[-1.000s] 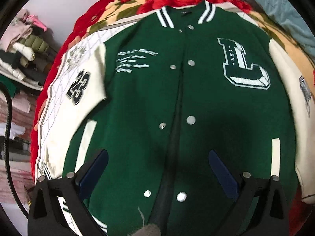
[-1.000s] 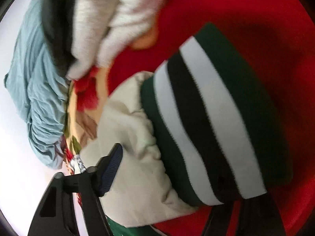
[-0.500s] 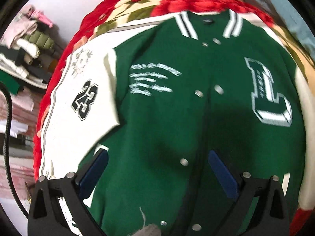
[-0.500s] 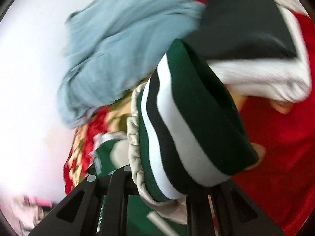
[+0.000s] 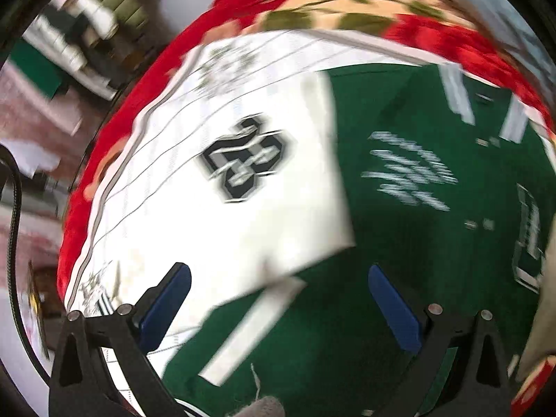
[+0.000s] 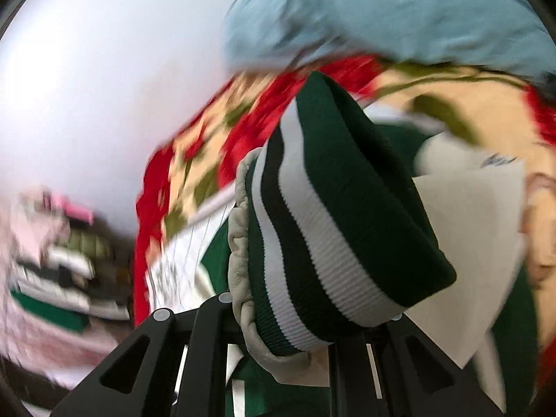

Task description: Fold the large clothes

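A green varsity jacket (image 5: 410,243) with cream sleeves lies front up on the bed. Its cream sleeve (image 5: 229,208) bears a black number patch (image 5: 246,160). My left gripper (image 5: 278,299) hovers open above the sleeve's lower part and the green body, with nothing between its blue pads (image 5: 166,302). In the right wrist view my right gripper (image 6: 288,333) is shut on the other sleeve's striped green, white and black cuff (image 6: 333,215), lifted over the jacket (image 6: 215,260). The cream sleeve (image 6: 465,236) trails off to the right. The view is blurred.
A red and cream floral blanket (image 5: 333,3) covers the bed. A light blue garment (image 6: 399,17) lies bunched at the far end. Stacked folded clothes (image 5: 83,34) sit beyond the bed's left edge, also seen as clothes (image 6: 59,271) in the right wrist view. A black cable (image 5: 14,208) hangs at left.
My right gripper closed on the striped cuff, lifted it and swung it over towards the jacket. My left gripper moved left, from over the jacket's middle to over the numbered sleeve.
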Demonstrator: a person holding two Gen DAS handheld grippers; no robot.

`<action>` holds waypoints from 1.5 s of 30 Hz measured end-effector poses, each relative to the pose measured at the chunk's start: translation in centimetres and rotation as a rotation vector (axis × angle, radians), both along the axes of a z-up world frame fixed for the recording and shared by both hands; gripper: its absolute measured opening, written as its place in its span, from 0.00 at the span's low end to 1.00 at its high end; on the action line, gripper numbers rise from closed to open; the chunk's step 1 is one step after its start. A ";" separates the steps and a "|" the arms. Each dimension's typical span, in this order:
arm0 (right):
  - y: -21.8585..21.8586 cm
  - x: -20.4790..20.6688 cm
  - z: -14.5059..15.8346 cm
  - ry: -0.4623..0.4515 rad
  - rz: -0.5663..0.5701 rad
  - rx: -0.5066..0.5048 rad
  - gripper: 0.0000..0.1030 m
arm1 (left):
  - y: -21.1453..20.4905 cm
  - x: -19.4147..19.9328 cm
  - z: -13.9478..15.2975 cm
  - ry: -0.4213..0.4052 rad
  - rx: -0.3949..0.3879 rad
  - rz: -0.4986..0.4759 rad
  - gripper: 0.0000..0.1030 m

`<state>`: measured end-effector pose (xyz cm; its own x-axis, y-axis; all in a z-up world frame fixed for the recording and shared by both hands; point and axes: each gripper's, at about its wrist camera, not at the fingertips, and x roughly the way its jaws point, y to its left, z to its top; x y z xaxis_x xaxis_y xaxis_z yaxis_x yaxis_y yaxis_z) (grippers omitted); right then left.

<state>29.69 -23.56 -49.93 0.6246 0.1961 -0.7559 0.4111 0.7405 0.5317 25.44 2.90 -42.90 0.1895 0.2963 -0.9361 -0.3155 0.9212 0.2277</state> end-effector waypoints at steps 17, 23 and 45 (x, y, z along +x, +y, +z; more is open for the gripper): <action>15.5 1.4 -10.5 0.321 0.517 -0.223 0.92 | 17.8 -11.9 -5.2 0.107 -0.111 0.421 1.00; 11.6 -6.7 -12.6 0.653 0.549 -0.388 0.92 | 20.5 -17.8 -9.4 0.131 -0.414 0.651 1.00; 8.0 -12.3 -21.7 0.725 0.424 -0.399 0.98 | 33.4 -12.4 -8.7 -0.158 -0.325 0.880 0.24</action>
